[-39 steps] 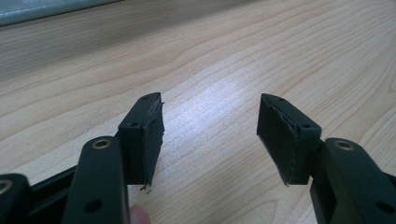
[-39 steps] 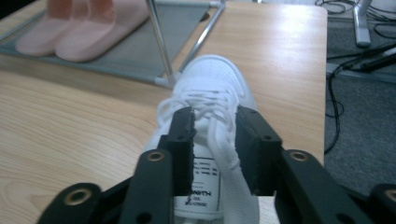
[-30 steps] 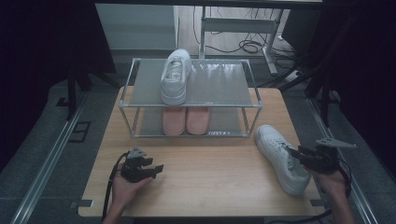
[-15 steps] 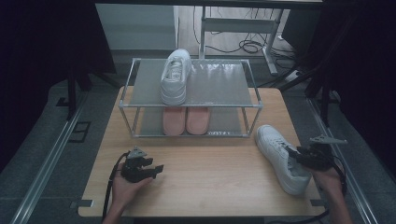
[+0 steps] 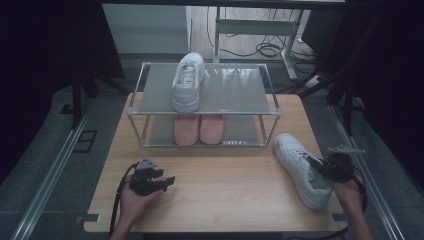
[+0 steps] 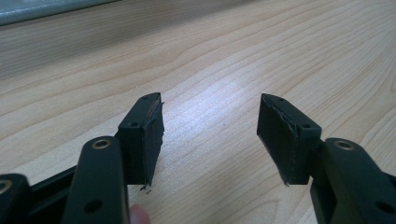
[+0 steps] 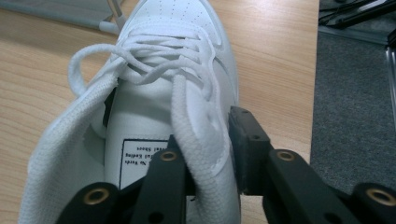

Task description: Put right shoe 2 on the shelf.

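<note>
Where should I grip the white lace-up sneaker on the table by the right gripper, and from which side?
Grip the white lace-up sneaker by its collar wall, coming from above at the heel end. The shoe stands upright, its opening facing up, so one jaw fits inside and one outside. The right gripper, whose jaws have just been closing, already pinches that padded side wall this way; the grip looks sound.

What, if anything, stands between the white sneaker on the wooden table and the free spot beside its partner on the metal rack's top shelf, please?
Nothing visible does. The right gripper has closed on the white sneaker's collar, and the top shelf is bare beside the other white sneaker.
</note>
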Tool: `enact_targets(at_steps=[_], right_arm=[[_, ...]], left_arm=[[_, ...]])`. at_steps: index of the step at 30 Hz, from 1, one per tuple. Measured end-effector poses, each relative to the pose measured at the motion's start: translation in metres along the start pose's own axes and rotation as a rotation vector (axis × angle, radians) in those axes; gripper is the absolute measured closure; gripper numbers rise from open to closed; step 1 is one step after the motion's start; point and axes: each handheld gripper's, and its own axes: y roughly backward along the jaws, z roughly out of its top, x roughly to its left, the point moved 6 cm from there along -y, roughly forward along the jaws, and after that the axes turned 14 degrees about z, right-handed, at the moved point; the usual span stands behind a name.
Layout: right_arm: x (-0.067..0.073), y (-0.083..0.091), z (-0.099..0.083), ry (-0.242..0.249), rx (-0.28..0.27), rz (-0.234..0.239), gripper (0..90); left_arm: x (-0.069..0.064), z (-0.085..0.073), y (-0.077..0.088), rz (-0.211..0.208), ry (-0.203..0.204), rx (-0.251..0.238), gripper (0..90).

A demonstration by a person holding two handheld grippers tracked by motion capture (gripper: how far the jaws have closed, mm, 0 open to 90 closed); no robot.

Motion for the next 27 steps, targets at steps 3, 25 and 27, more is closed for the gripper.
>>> enact_targets(at_steps=[3, 25, 27], right_arm=[[0.000, 0.000, 0.000, -0.012, -0.018, 0.006, 79.3], [0.014, 0.028, -0.009, -0.085, -0.201, 0.100, 81.8], [0.017, 0.032, -0.011, -0.089, -0.220, 0.109, 81.8]], left_arm=[[0.001, 0.000, 0.000, 0.001, -0.002, -0.001, 41.6], [0.001, 0.000, 0.000, 0.003, -0.002, -0.001, 41.7], [0.001, 0.000, 0.000, 0.003, -0.002, 0.000, 41.7]])
